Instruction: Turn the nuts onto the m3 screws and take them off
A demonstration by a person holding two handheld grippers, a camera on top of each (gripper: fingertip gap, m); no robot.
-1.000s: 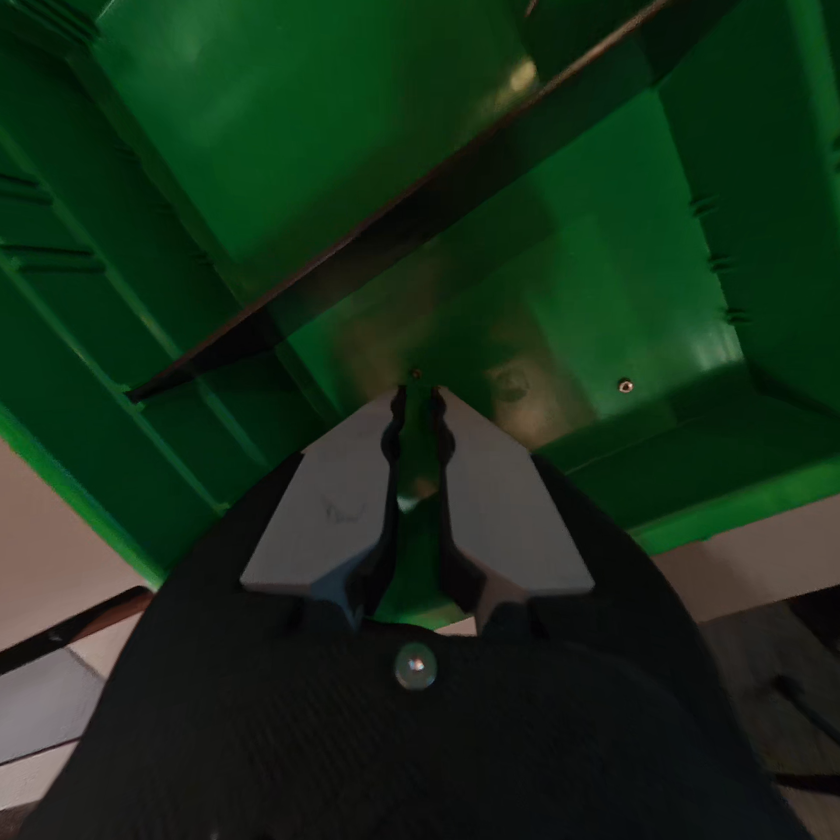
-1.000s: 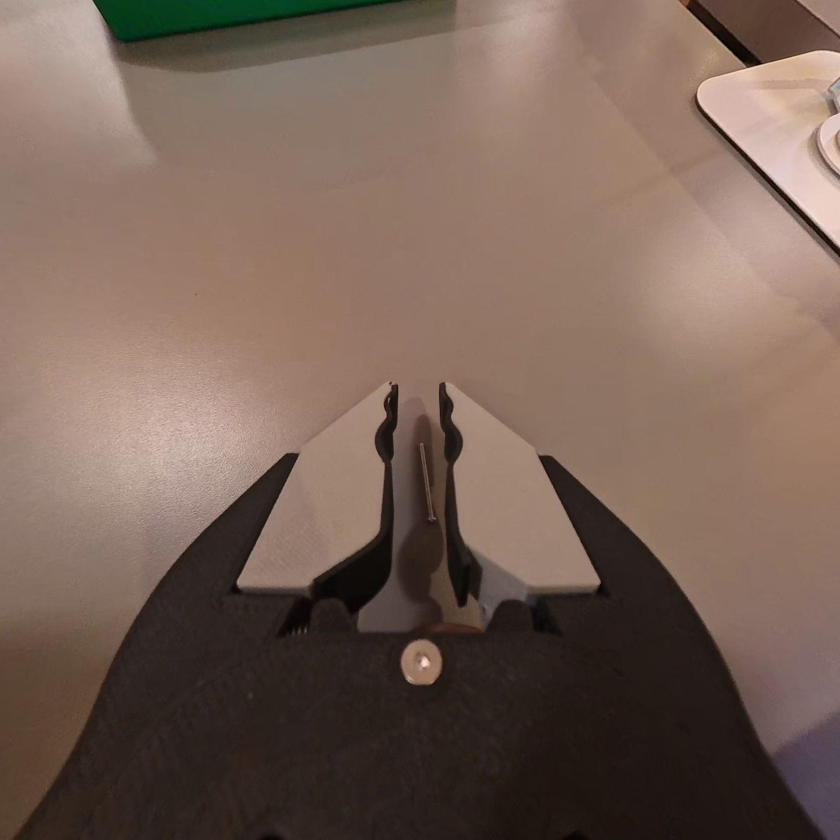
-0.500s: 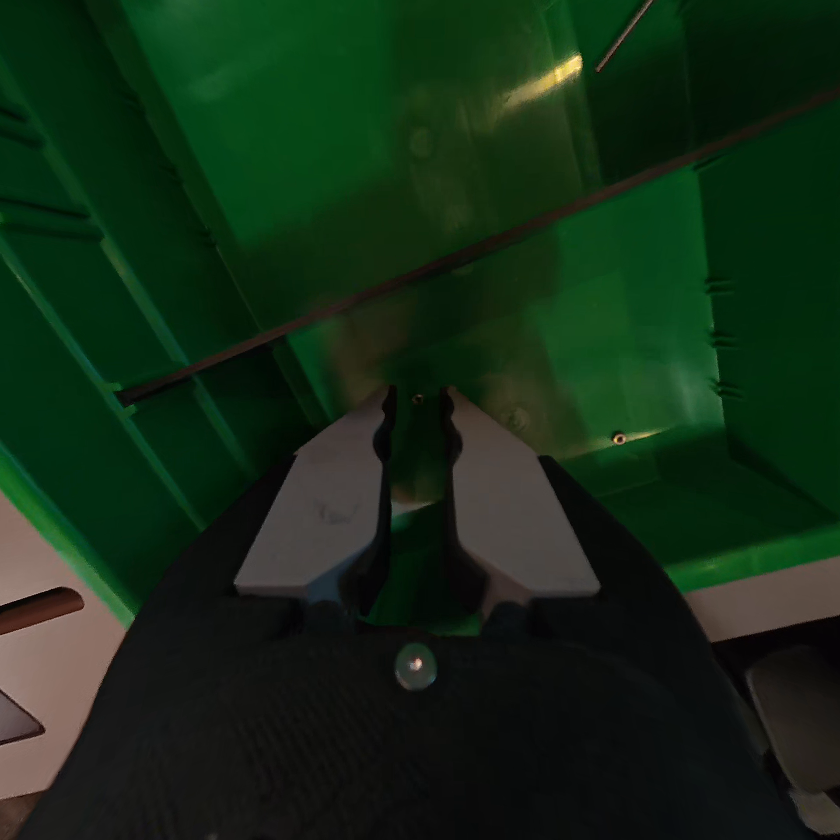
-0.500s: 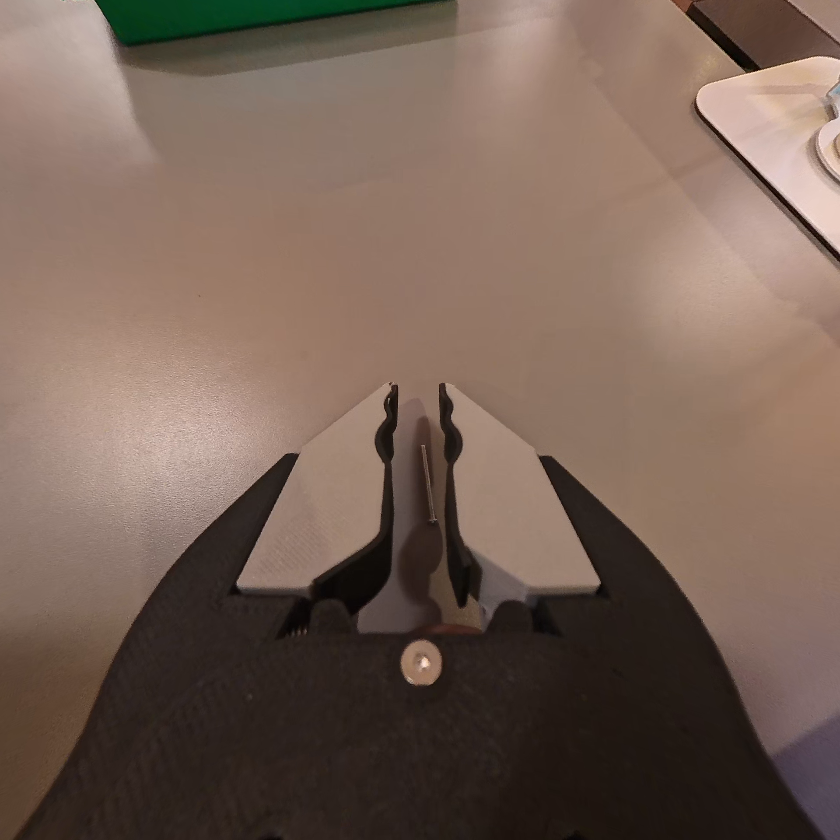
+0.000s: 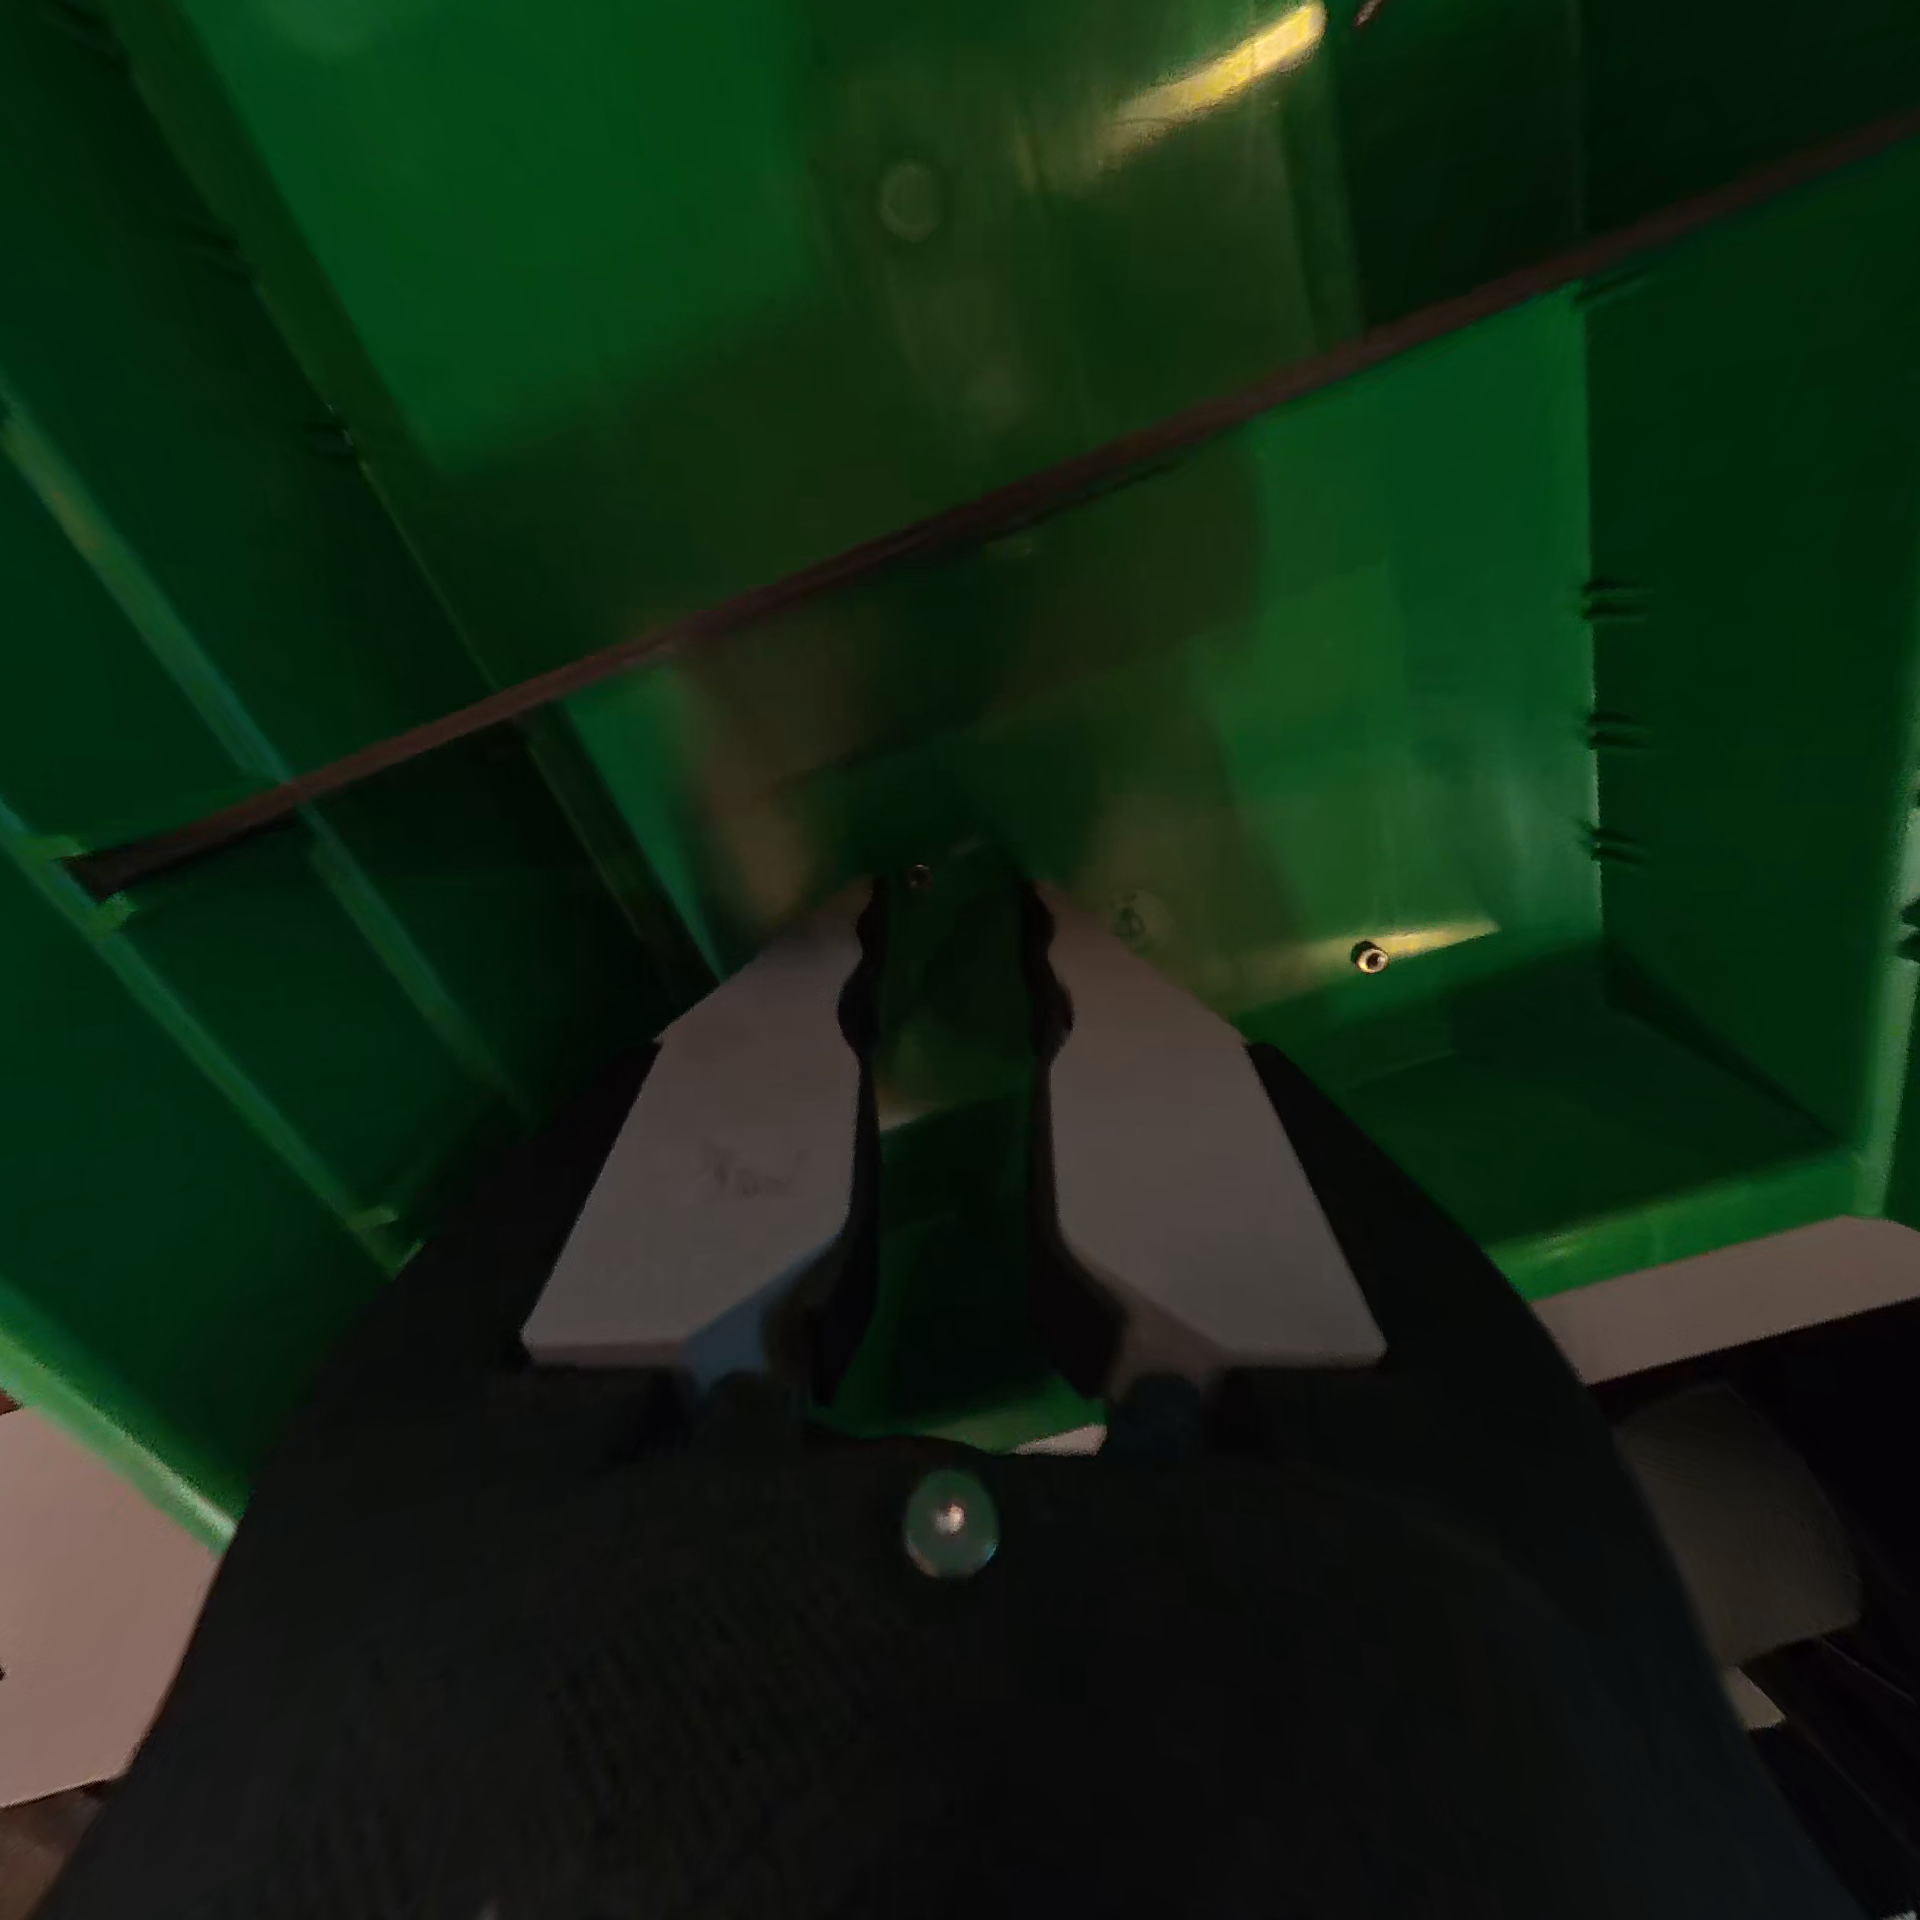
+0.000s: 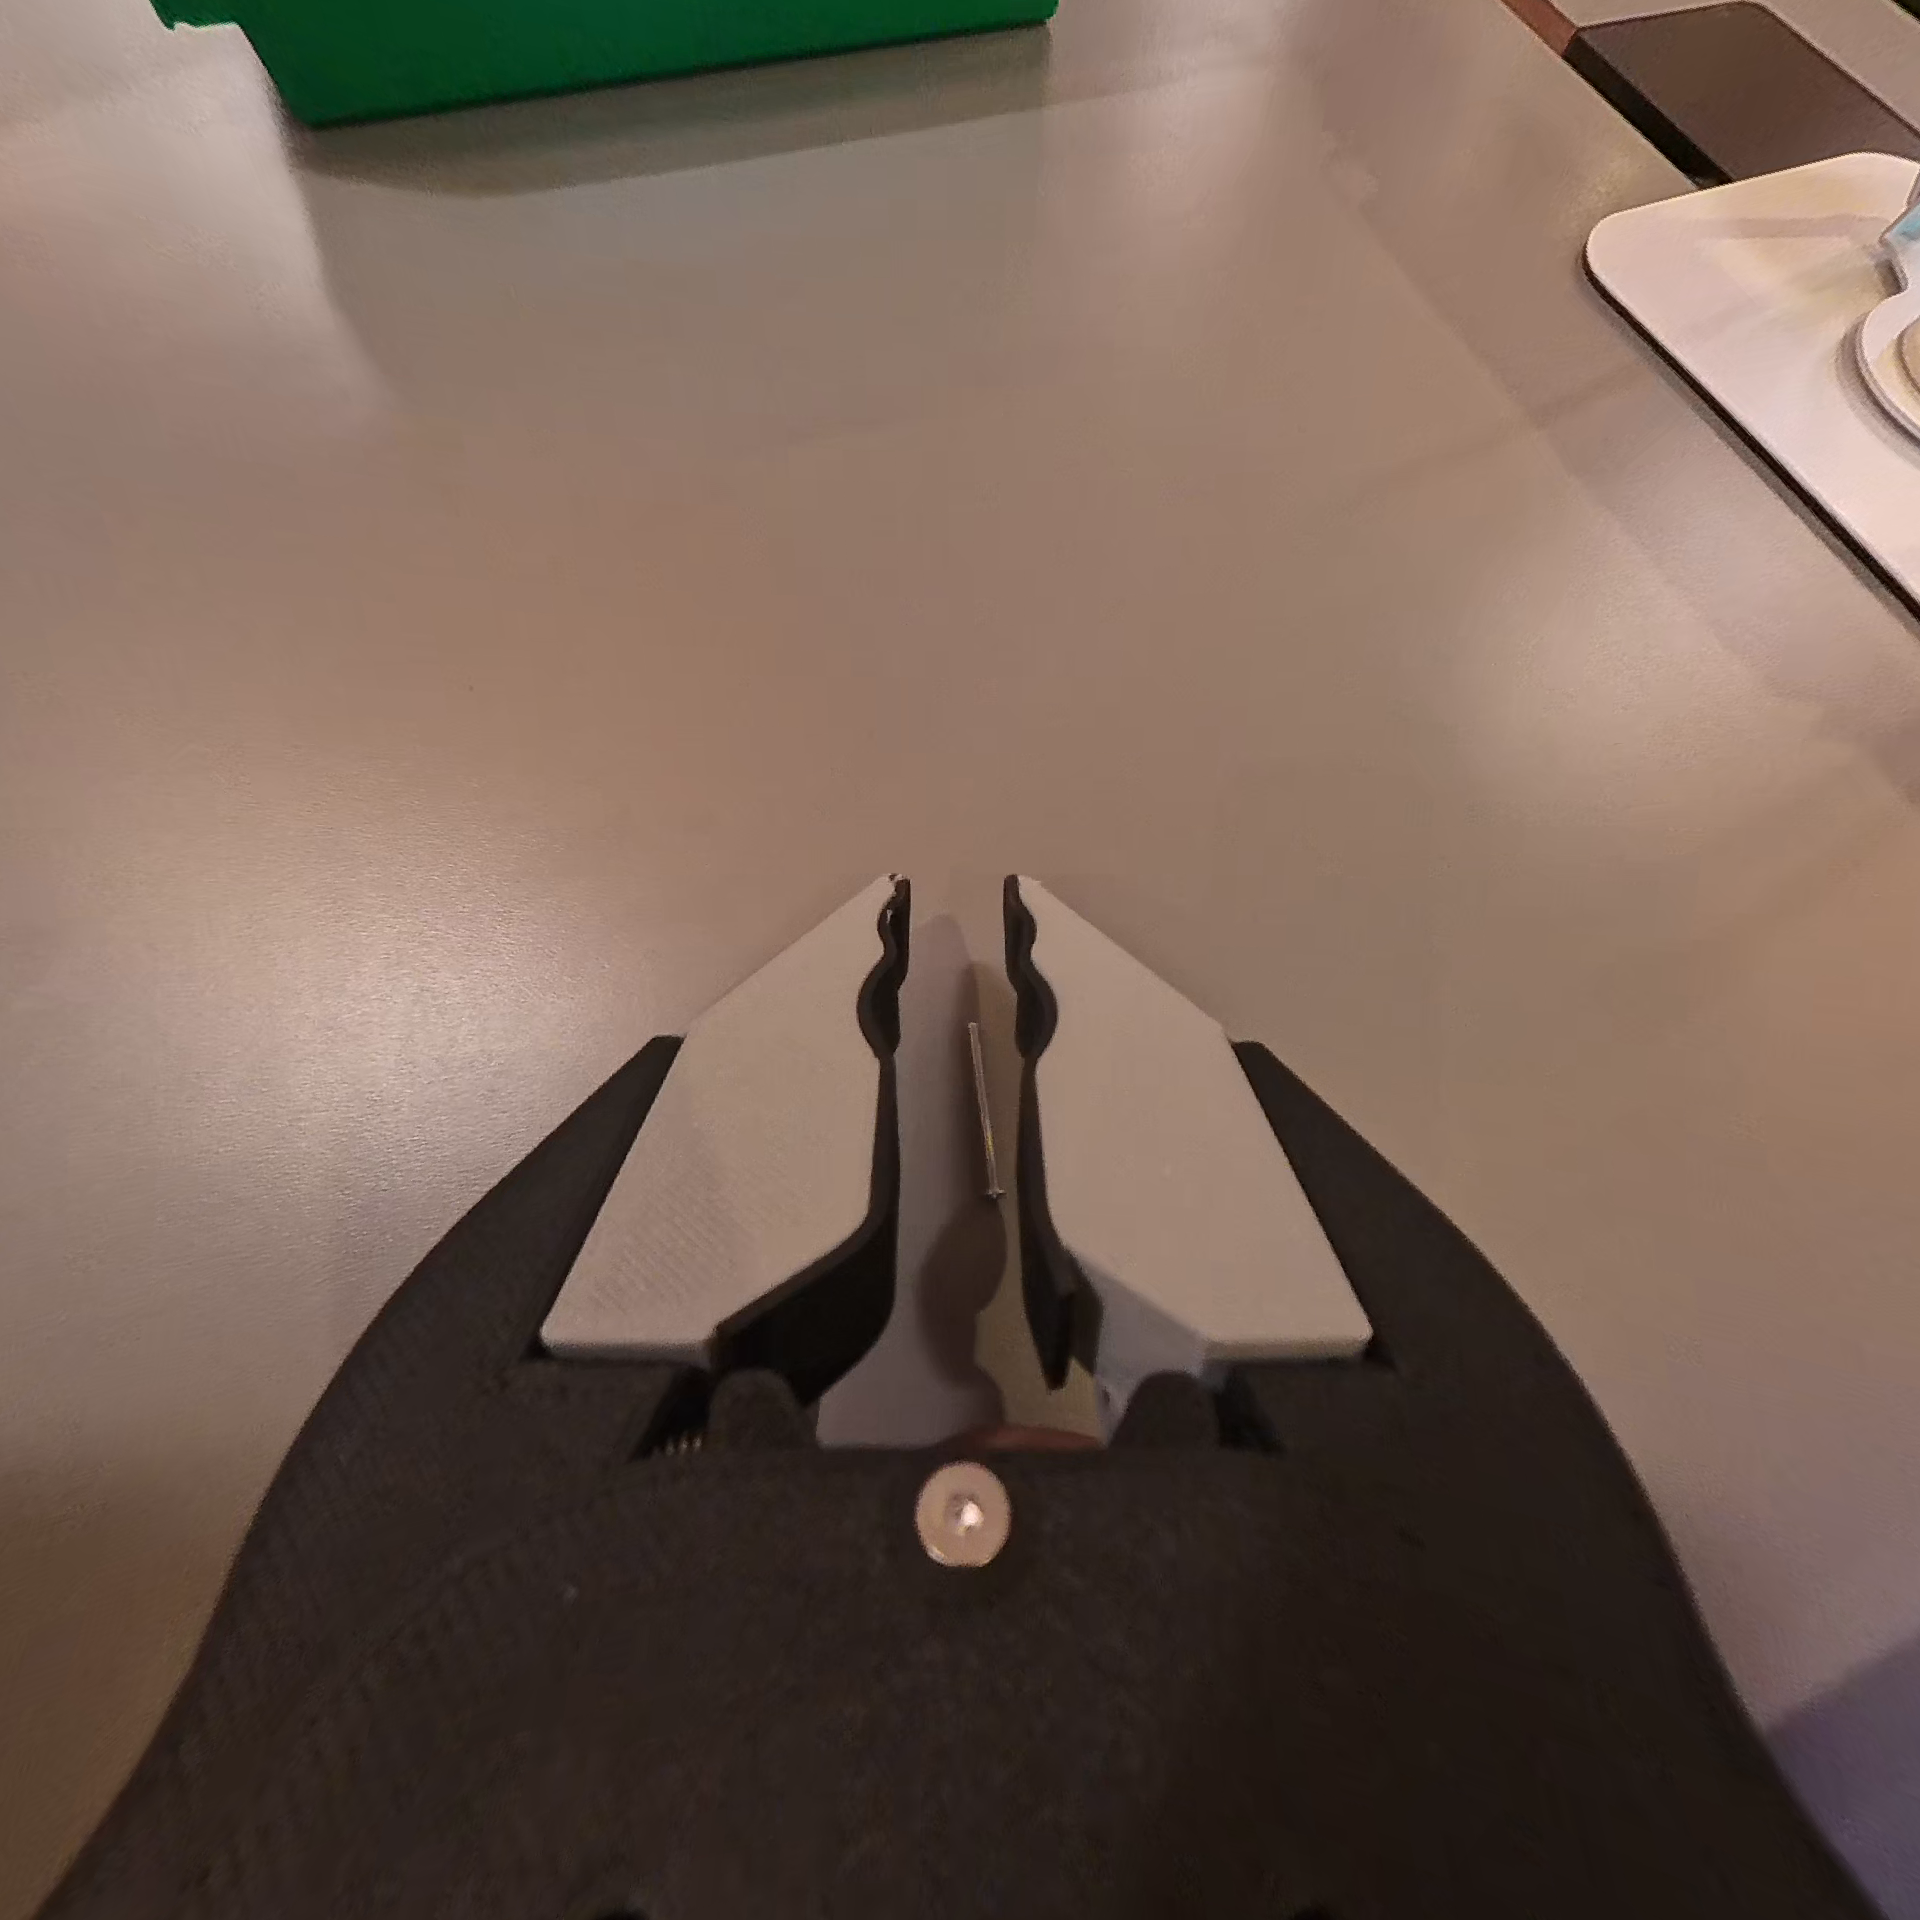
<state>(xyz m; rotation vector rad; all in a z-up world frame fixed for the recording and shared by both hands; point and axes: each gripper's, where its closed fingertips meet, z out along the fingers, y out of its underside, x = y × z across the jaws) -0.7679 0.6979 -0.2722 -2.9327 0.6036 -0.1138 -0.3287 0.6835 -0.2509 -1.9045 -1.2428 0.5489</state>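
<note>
In the left wrist view my left gripper is open inside a green bin, low over its floor. A small nut lies on the floor just ahead of the left fingertip. A second nut lies to the right, near the front wall. In the right wrist view my right gripper is open and low over the grey table. A thin screw lies lengthwise in the gap, close to the right finger, with its head toward the camera.
A dark divider crosses the bin and splits it into compartments. The green bin shows at the far edge of the table in the right wrist view. A white tray holding pale items sits at the right.
My left gripper has opened a little wider and shifted inside the bin, so the divider sits higher in view. The right gripper and the screw have barely moved.
</note>
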